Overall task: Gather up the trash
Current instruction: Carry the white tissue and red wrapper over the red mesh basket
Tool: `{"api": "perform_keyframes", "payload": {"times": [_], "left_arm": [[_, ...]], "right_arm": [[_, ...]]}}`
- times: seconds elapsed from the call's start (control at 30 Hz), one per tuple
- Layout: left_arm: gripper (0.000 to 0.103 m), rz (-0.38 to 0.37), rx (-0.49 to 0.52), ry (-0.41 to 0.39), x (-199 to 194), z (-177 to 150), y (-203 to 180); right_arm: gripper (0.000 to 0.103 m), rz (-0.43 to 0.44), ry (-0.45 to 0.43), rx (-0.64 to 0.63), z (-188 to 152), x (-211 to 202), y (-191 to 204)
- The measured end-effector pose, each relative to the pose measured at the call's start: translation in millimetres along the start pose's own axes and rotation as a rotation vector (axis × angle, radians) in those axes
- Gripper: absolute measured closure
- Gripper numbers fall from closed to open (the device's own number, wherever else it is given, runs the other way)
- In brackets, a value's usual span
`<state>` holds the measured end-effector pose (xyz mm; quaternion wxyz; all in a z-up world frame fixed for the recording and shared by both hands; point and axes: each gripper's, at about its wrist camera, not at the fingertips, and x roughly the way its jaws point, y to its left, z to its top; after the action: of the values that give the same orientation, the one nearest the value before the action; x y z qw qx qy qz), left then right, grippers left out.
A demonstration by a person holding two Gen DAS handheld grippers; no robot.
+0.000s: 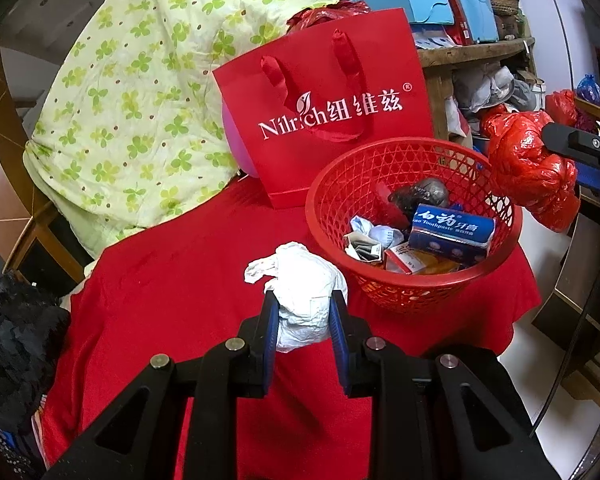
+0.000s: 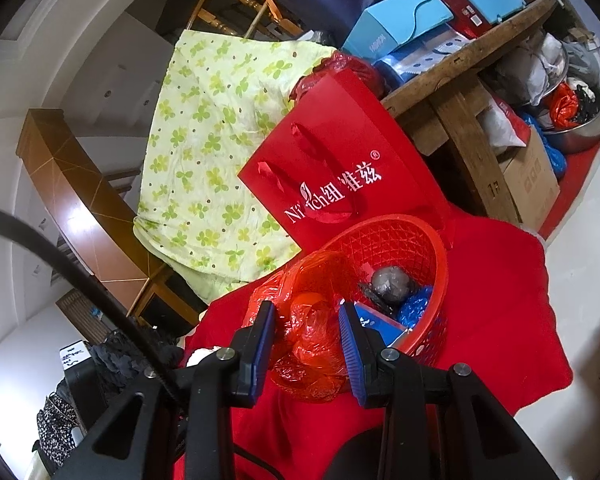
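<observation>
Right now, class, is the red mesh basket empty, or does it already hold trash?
It holds trash. The red mesh basket contains a toothpaste box, crumpled paper and other wrappers, filling its bottom.

Left gripper (image 1: 305, 308) is tilted down, jaws clamped on something; right gripper (image 2: 307, 334) sits more level, clamped too.

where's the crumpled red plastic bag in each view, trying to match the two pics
Left wrist view: the red plastic bag is at the right edge, hanging from the right gripper above the red basket's right rim.
Right wrist view: the red plastic bag sits low in the centre, pinched between the right gripper's blue pads, just left of the red basket.
Shared landmark: the red paper gift bag behind the basket.
</observation>
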<state>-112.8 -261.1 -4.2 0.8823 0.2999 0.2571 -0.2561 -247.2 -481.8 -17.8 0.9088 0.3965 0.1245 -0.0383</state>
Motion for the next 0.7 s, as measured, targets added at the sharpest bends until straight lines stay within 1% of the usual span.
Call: {"api": "perform_keyframes", "payload": {"times": [0.43,0.7], "left_arm": [[0.076,-0.015,-0.043,0.046,21,-10,12],[0.076,-0.021,-0.063,0.066,30,-15,17]], "right_arm": [[0.068,-0.009,0.051,-0.013,-10,23,5],[0.068,-0.016,0.059,-0.021,-11,29,5]]}}
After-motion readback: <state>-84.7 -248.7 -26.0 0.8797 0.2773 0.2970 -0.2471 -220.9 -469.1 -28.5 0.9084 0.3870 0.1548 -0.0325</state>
